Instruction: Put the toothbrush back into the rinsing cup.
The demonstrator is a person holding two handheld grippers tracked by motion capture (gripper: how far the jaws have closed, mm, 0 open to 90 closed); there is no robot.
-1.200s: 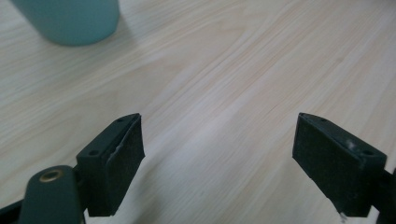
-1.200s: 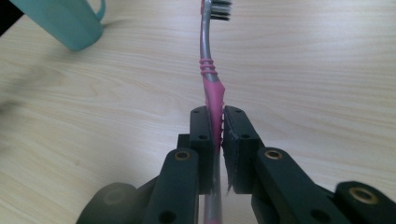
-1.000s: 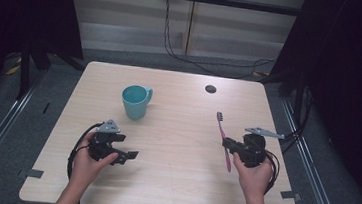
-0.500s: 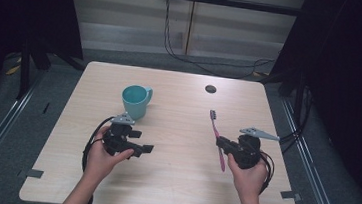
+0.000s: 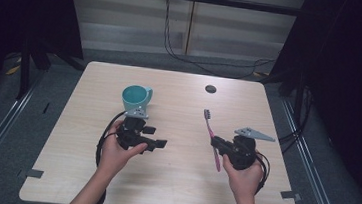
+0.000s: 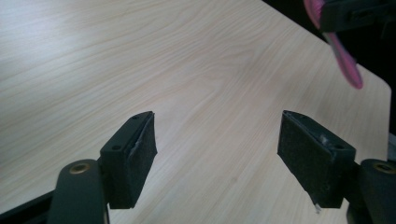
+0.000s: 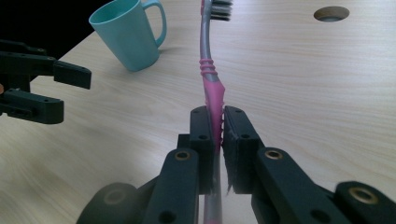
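A: Toothbrush (image 7: 212, 88) appearance?
B: Pink handle, grey neck, dark bristles; clamped mid-handle in right hand-held gripper (image 7: 217, 135), above the worktop (image 5: 171, 181).
A: Left hand-held gripper (image 6: 217, 154)?
B: Jaws wide apart, holding nothing, near teal mug (image 5: 135, 97).

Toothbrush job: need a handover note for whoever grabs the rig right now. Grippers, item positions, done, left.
Right gripper: shut on the pink toothbrush at mid-handle, bristle head pointing away from the person, lifted over the right half of the table.
Left gripper: open, nothing between the pads, hovering just in front of the teal cup.
Cup: upright, left of centre, looks empty, handle to its right.
Done: toothbrush picked up.
Left: probably bring it over and drop it into the cup; the left gripper could steady the cup.
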